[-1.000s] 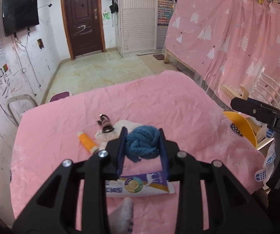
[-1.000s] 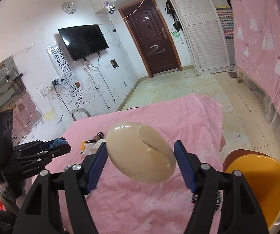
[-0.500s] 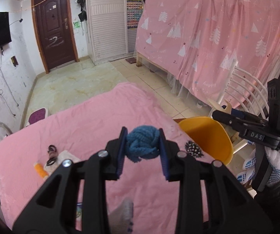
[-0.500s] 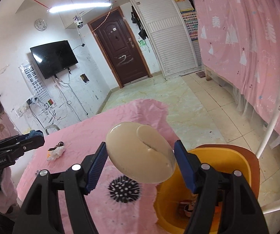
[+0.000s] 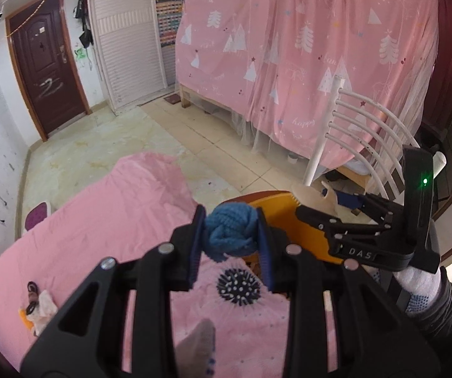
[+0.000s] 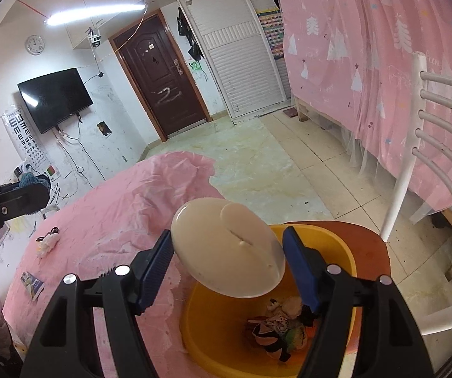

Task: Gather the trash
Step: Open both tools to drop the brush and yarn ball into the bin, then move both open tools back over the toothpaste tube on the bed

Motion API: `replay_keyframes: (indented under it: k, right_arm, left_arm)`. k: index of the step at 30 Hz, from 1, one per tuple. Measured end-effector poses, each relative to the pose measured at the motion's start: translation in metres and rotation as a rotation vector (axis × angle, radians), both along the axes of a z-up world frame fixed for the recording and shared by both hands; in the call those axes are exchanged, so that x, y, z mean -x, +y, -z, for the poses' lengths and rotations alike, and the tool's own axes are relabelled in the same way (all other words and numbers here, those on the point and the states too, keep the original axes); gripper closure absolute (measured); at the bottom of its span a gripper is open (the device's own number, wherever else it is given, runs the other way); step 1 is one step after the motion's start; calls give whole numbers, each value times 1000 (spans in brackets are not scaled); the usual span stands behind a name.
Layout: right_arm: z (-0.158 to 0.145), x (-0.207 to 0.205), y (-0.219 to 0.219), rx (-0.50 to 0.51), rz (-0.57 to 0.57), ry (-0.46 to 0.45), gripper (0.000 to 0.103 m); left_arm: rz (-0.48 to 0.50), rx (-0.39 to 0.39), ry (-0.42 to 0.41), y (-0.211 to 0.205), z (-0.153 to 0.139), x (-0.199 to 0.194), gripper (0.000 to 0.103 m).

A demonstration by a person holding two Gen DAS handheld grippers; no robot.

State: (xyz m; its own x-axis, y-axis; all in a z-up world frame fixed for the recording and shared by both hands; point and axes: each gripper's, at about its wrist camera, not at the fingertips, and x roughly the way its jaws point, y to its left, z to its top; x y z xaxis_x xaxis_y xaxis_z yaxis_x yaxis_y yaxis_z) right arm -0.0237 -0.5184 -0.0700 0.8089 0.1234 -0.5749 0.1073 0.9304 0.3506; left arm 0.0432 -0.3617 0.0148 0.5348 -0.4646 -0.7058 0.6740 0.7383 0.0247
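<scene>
The left gripper (image 5: 230, 245) has its fingers clamped on a blue knotted yarn ball (image 5: 230, 234) above the pink-covered bench's (image 5: 106, 220) corner. The right gripper (image 6: 227, 261), lettered "DAS", has just been opening its fingers; the cream oval disc (image 6: 226, 245) sits between them over the orange bin (image 6: 213, 340), which holds scraps.

Orange bin (image 5: 312, 239) mostly behind grippers; its trash (image 6: 281, 324) indistinct
</scene>
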Motion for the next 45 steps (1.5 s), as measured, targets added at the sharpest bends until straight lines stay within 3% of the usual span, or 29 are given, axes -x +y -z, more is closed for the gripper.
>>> replay_keyframes:
  k: [5,11,12,16,20,34,45]
  right_arm:
    - [8,3,-16,-23,34,11,27]
    - [13,14,-47,-77,96,-2,25]
    - [13,16,-52,-85,105,-6,25]
    - [11,23,-60,-95,131,-18,24]
    - [8,26,-61,-98,136,-27,24]
    - [-20,10,-13,-43,44,-37,24]
    - [-49,-23,70,17,-106,-49,24]
  left_arm:
    - [33,-28,8,-30,7,0,74]
    - [72,-44,42,-62,19,-1,73]
    - [78,-49,48,-67,21,-1,71]
    - [85,-41,62,-76,25,-2,37]
    - [81,-47,59,-76,26,-1,36]
    - [17,46,22,-16,0,12,32]
    - [-113,97,-16,67,-11,19,24]
